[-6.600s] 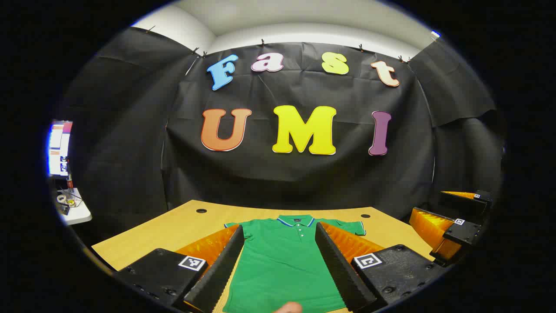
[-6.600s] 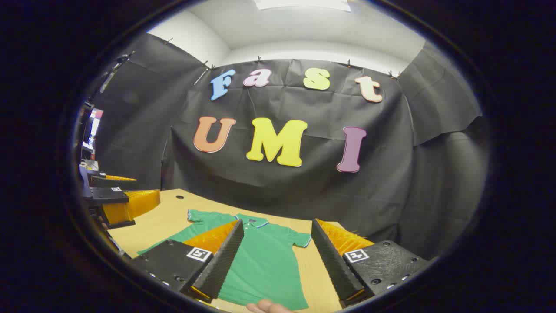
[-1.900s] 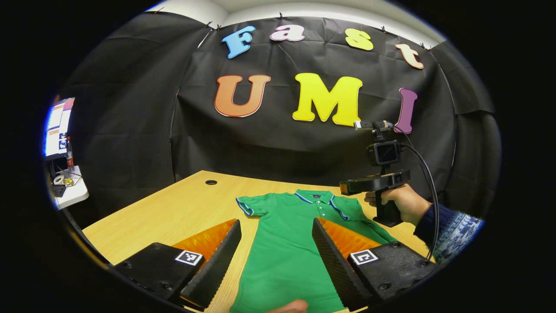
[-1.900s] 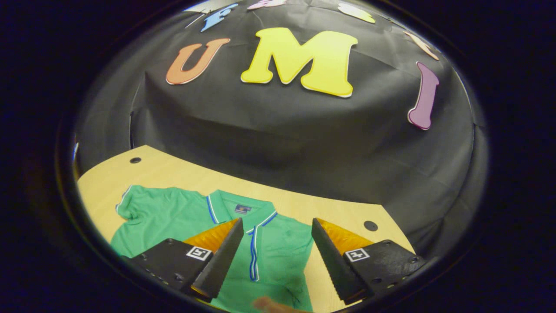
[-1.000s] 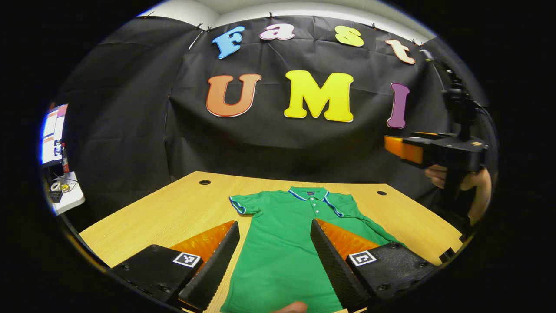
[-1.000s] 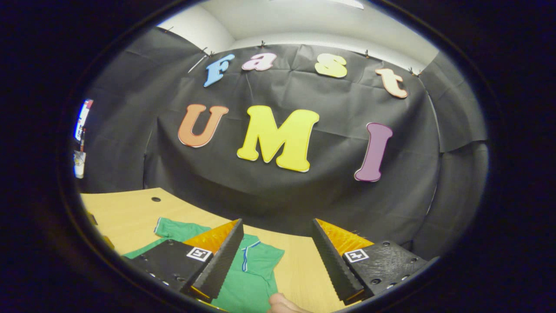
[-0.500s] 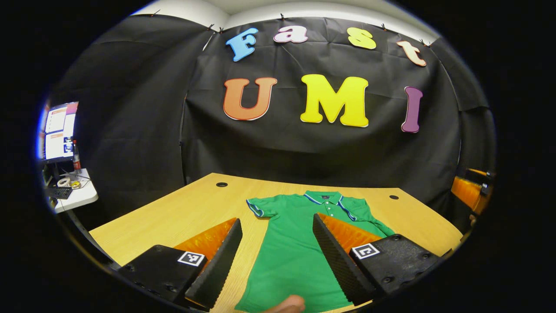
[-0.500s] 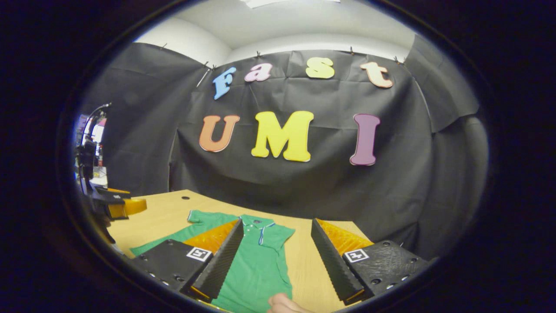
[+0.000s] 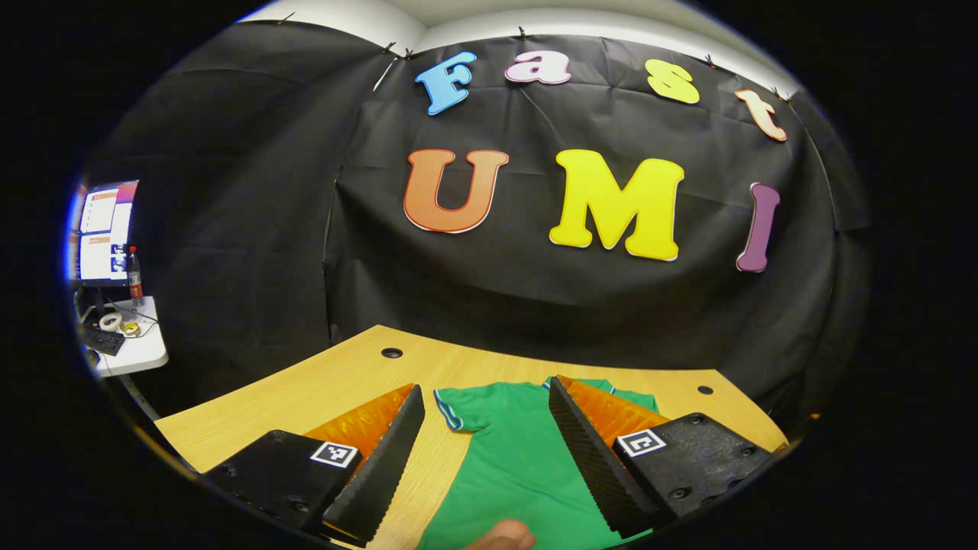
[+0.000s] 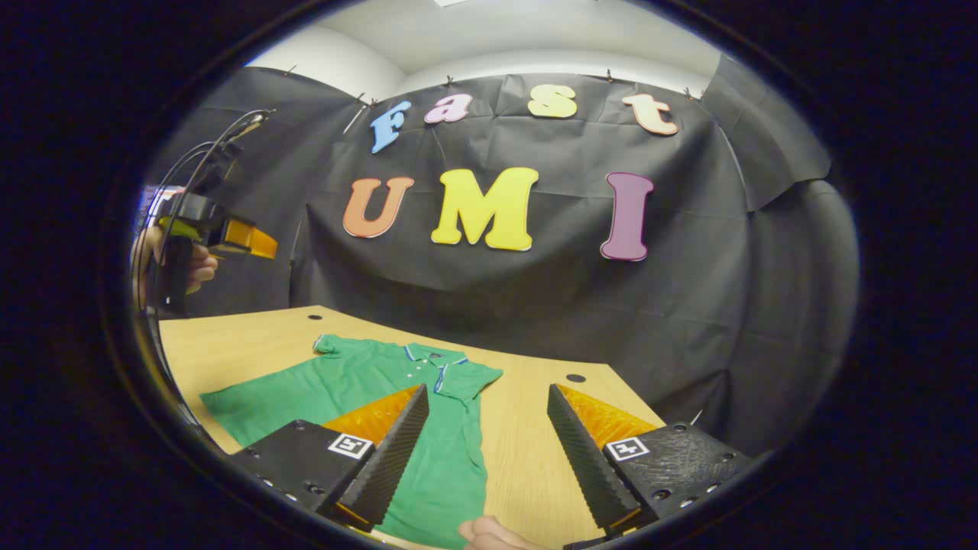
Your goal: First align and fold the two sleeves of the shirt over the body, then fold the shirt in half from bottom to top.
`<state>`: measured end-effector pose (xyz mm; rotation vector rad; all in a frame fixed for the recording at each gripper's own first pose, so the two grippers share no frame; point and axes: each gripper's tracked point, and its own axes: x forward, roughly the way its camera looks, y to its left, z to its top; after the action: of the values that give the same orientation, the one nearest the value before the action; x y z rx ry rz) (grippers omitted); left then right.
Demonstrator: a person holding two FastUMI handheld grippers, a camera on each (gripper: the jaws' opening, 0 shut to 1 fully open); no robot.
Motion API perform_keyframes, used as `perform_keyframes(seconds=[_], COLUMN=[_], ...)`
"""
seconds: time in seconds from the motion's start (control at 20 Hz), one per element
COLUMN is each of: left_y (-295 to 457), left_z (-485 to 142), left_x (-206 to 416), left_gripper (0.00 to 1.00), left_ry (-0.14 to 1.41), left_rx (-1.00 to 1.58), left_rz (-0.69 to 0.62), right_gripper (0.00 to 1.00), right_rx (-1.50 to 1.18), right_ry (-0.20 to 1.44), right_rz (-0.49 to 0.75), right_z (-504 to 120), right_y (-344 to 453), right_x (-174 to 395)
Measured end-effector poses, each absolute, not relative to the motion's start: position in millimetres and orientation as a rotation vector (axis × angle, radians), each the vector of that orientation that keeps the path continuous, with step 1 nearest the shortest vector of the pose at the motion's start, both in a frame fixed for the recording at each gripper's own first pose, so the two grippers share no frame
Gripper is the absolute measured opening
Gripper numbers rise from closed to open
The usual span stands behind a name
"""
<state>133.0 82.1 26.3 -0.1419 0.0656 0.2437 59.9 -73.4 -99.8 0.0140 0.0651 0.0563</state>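
While both grippers gape, shirt (image 10: 359,382) (green) lies flat.

Shirt (image 9: 512,451) collar hidden behind left gripper (image 9: 489,458) finger.

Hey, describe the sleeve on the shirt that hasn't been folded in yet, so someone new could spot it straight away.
Start at the wooden table and find the green polo shirt lying flat on it. Follow its top edge away from the collar to the short sleeve sticking out over bare wood. Its cuff has blue and white trim, while the opposite sleeve already lies folded over the body.
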Motion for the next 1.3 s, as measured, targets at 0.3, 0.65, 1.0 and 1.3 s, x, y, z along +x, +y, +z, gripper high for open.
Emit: perform_keyframes(seconds=[0.3,0.65,1.0,1.3], left_y=[117.4,172.2,188.7,175.3], left_z=[-9.5,-131.9,-174.7,-204.8], left_x=[244.5,324.1,325.6,339.6], left_gripper=[1.0,1.0,1.0,0.83], left_ry=[0.152,0.403,0.503,0.607], left_rx=[-0.093,-0.049,-0.263,-0.249], left_rz=[0.276,0.376,0.405,0.354], right_gripper=[0.96,0.95,0.96,0.94], right_rx=[0.044,0.134,0.225,0.237], right_ry=[0.058,0.085,0.174,0.152], right_rz=[0.114,0.184,0.241,0.323], right_z=[-121.7,-146.4,-179.4,-178.5], right_y=[-59.8,-46.7,-33.1,-18.2], right_x=[56.5,64.4,83.9,79.3])
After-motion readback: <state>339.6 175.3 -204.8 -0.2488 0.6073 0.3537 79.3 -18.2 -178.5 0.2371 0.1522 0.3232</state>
